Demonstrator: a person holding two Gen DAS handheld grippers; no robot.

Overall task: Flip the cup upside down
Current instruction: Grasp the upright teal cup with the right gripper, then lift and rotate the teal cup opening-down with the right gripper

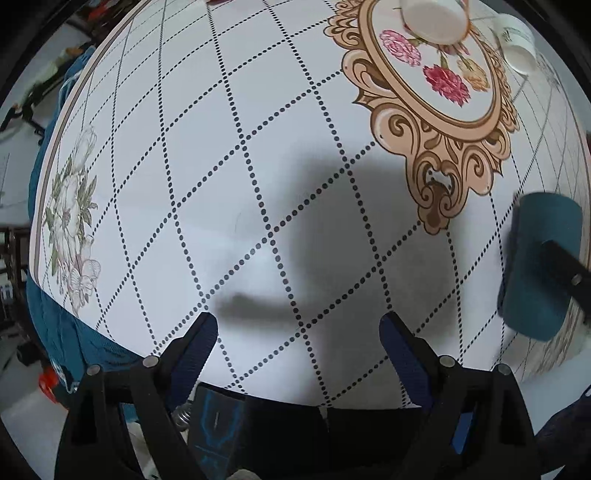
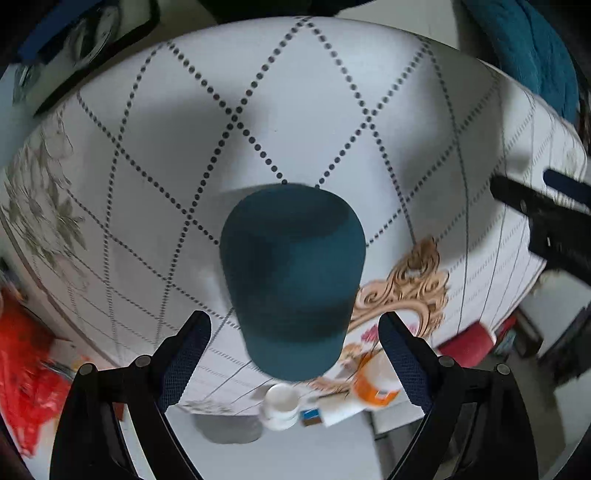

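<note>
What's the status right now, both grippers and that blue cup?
Left gripper open, empty, over bare tablecloth. Right gripper open around teal cup, jaws apart from it; cup's orientation unclear. Nothing blocking; white cups sit far off.

Teal cup (image 2: 293,273) upside down on tablecloth (image 2: 280,110)

No text, brand, number or sign can be read in either view; the small white jar (image 1: 515,40) at one o'clock in the left wrist view carries a green mark, too small and blurred to make out.
</note>
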